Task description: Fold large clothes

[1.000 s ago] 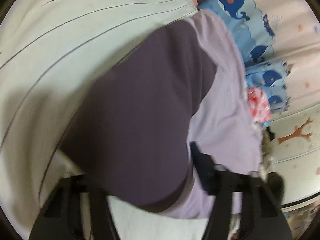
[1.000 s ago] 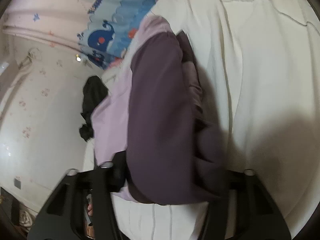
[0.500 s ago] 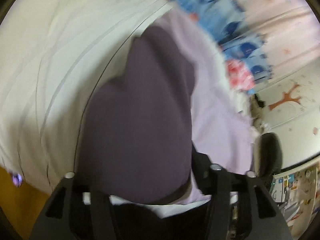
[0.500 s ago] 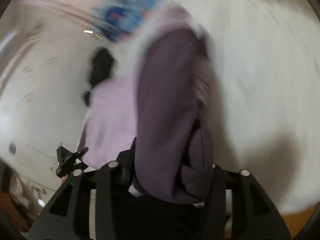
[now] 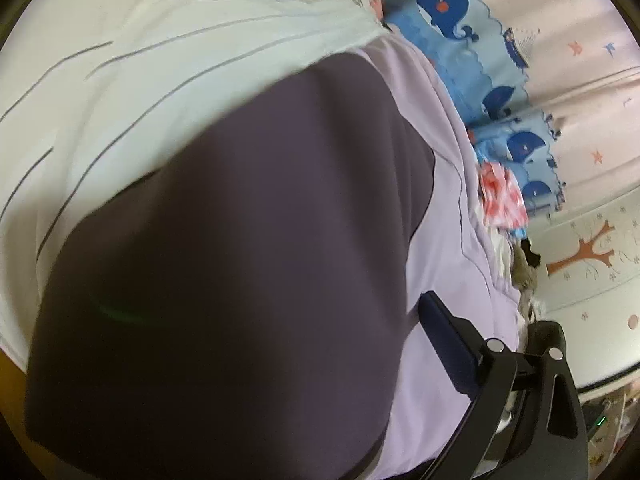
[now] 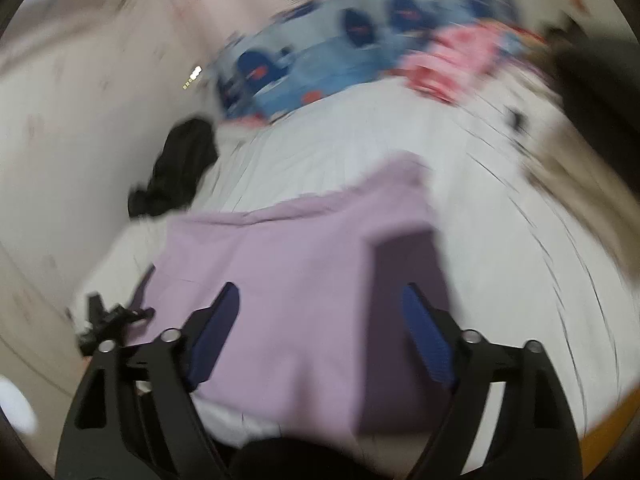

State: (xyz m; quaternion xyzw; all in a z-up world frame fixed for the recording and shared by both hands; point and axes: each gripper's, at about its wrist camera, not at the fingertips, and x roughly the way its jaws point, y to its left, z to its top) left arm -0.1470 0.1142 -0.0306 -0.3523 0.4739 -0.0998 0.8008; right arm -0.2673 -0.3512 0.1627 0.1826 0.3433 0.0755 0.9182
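A large two-tone garment, dark purple (image 5: pixel 240 260) and pale lilac (image 5: pixel 448 240), lies on a white striped bed sheet (image 5: pixel 160 60). In the left wrist view the dark part drapes over my left gripper and hides its left finger; the right finger (image 5: pixel 448 336) shows against the lilac cloth. In the right wrist view the garment (image 6: pixel 304 280) lies flat, lilac with a dark purple strip (image 6: pixel 400 280) at its right. My right gripper (image 6: pixel 320 320) is open above it, holding nothing.
A blue whale-print blanket (image 6: pixel 320 64) and pink-red clothing (image 6: pixel 460 60) lie at the bed's far side. A black garment (image 6: pixel 176 168) lies at the bed's left edge by the wall. A wooden bed edge (image 6: pixel 608 420) shows lower right.
My right gripper has opened and let go of the garment, which now lies flat on the bed. The right view swung fast and is blurred. The left gripper still has the dark cloth over it.
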